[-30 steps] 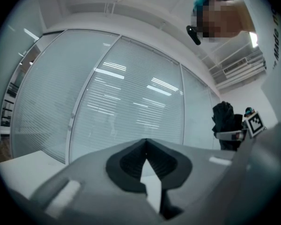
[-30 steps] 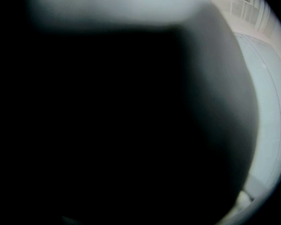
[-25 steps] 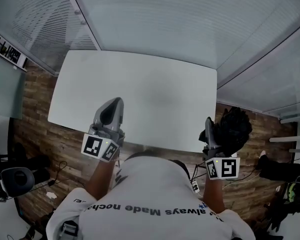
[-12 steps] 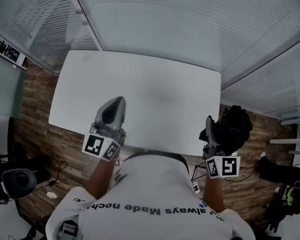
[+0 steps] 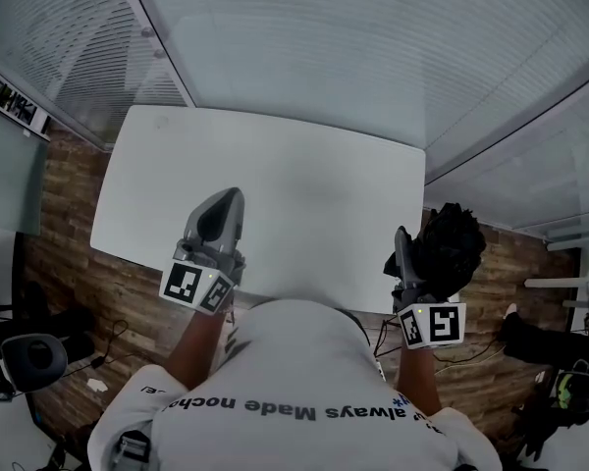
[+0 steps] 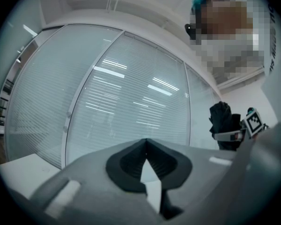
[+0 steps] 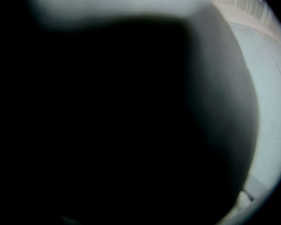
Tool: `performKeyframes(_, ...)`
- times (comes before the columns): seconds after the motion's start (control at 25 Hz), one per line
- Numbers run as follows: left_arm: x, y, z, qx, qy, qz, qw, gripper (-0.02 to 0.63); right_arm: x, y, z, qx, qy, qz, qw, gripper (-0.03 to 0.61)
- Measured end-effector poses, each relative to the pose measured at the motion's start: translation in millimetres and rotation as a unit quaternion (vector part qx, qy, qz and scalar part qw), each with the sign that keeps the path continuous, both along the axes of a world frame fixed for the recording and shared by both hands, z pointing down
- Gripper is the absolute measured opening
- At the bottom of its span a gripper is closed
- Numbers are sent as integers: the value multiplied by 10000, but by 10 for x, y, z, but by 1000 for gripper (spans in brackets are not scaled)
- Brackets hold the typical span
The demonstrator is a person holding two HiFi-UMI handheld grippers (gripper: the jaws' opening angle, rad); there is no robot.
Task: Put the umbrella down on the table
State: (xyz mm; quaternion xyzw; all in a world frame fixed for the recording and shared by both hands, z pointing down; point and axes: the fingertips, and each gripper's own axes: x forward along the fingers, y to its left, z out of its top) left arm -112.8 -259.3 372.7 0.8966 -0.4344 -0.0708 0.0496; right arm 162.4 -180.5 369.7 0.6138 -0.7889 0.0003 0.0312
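So the person is standing at the near edge of the white table (image 5: 304,184), holding both grippers out level. The right gripper (image 5: 402,246) is clamping a black folded umbrella (image 5: 452,248). It looks like a bunched-up dark bundle sitting just off the table's near right corner, above the wood floor (image 5: 79,253) rather than the tabletop. None of it is lying on the table yet.

The right gripper view is basically getting swallowed by that dark umbrella fabric (image 7: 122,125), with only a sliver of pale wall peeking out along the top and right edge. Looking across from the left gripper view, the umbrella (image 6: 222,118) is showing over to the right, with the right gripper (image 6: 228,135) wrapping around it like a pale band and its marker cube (image 6: 254,121) right next to it.

The left gripper (image 5: 231,199) is hovering over the table's near edge, left of centre. Its jaws are pinching together at the tips with nothing between them, so only a thin white wedge is showing through below the point where they meet (image 6: 146,142).

Beyond the table's far side, a glass wall with blinds (image 5: 324,47) is running across.
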Motion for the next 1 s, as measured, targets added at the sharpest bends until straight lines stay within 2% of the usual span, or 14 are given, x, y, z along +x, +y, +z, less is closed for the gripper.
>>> performKeyframes(0.24, 107, -39, -39, 44, 7, -6, 10000, 3, 100, -142, 276, -495, 5, 4, 9988, 233)
performKeyframes(0.56, 26, 17, -38, 34, 3, -104, 9999, 3, 115, -284, 754, -1193, 36, 9, 9929, 233)
performKeyframes(1.0, 4, 64, -8, 27, -6, -178, 9998, 3, 204, -446, 1665, -2118, 132, -31, 9772, 233)
